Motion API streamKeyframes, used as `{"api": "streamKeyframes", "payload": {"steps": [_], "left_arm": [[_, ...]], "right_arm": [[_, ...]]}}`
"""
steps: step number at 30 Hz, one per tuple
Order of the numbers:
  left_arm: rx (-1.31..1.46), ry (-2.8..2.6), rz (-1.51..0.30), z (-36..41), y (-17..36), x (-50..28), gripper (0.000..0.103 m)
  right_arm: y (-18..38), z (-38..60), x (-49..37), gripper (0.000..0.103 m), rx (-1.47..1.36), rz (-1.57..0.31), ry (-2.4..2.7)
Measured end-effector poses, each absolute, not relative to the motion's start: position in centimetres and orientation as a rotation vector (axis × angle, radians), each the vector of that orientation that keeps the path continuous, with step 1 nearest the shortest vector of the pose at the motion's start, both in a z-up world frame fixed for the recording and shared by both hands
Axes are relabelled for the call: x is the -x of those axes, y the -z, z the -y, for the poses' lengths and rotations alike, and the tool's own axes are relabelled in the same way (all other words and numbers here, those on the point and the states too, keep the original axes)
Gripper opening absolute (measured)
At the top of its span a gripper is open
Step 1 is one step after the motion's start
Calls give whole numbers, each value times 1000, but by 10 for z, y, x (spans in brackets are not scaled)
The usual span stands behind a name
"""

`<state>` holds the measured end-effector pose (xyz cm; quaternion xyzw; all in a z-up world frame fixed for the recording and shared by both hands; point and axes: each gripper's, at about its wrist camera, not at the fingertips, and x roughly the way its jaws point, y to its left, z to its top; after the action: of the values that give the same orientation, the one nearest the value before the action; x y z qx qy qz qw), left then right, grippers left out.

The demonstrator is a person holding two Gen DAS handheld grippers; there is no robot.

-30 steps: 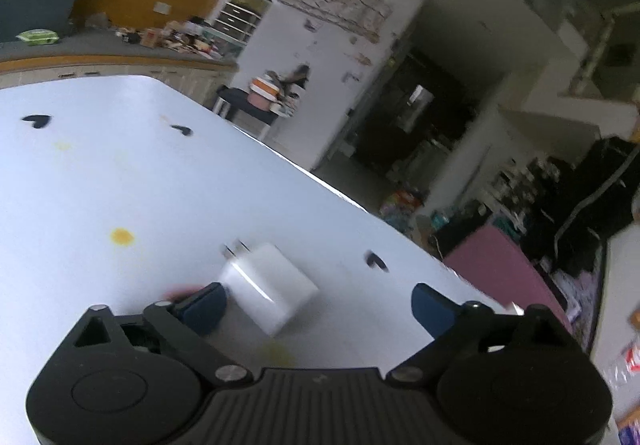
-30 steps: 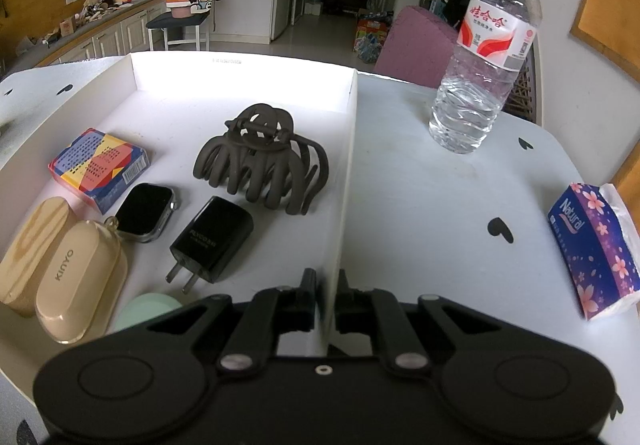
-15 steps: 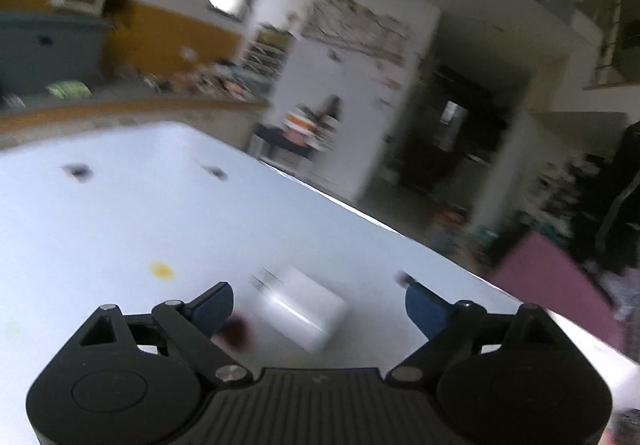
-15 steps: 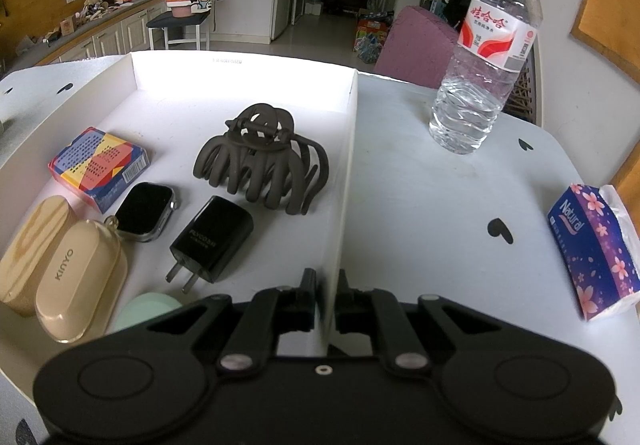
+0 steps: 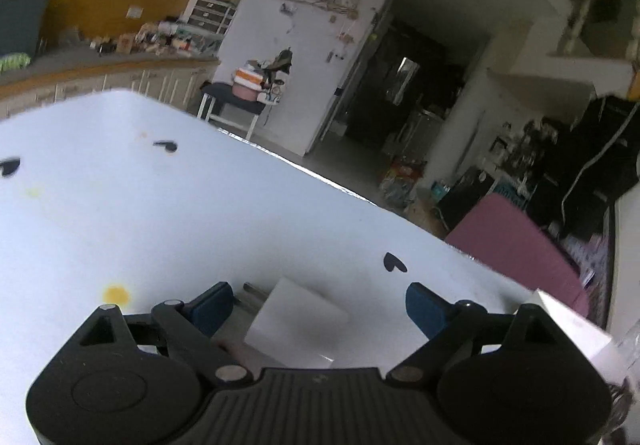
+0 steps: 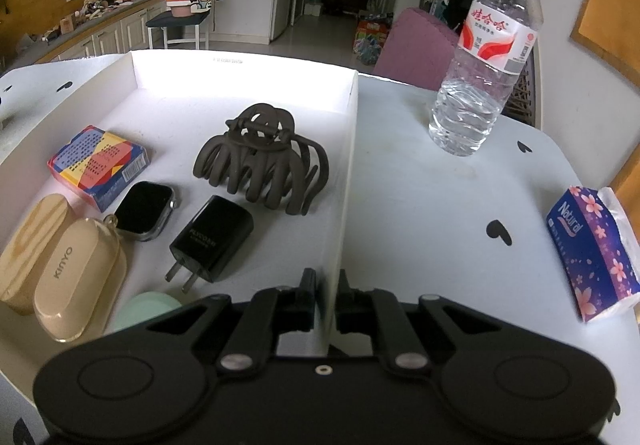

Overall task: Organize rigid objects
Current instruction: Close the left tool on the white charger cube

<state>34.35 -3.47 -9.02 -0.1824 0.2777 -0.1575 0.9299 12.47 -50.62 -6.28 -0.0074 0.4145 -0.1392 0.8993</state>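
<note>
In the left wrist view a white plug charger (image 5: 296, 319) lies on the white table (image 5: 160, 213), between the blue fingertips of my open left gripper (image 5: 320, 305). In the right wrist view my right gripper (image 6: 323, 295) is shut on the right wall of the white box (image 6: 348, 173). Inside the box lie a dark hair claw (image 6: 260, 157), a black charger (image 6: 212, 239), a smartwatch (image 6: 146, 211), a colourful card box (image 6: 98, 165), two beige cases (image 6: 60, 277) and a mint object (image 6: 144, 311).
A water bottle (image 6: 488, 61) stands right of the box. A purple tissue pack (image 6: 592, 253) lies at the table's right edge. A yellow spot (image 5: 116, 295) marks the table left of the left gripper. A corner of the box (image 5: 576, 329) shows at right.
My left gripper has moved forward, so the white charger now sits deeper between its open fingers. The right gripper and the box have not moved.
</note>
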Motion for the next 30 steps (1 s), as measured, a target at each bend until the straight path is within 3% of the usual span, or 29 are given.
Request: {"api": "streamKeyframes", "payload": {"steps": [13,18,24,30], "left_arm": [[149,272,-547,75,83,-315,91],[29,160,-601,94,84,-323,72],[20,126,-613,92,85,-325,58],[16,121,-611,93,84,-323,58]], "right_arm": [[63,505,-124,10,16,-859,288],[63,504,-125,10,21,-858,288],[63,504,-125,10,25,-858,289],[63,504,-124,10,25,-858,289]]}}
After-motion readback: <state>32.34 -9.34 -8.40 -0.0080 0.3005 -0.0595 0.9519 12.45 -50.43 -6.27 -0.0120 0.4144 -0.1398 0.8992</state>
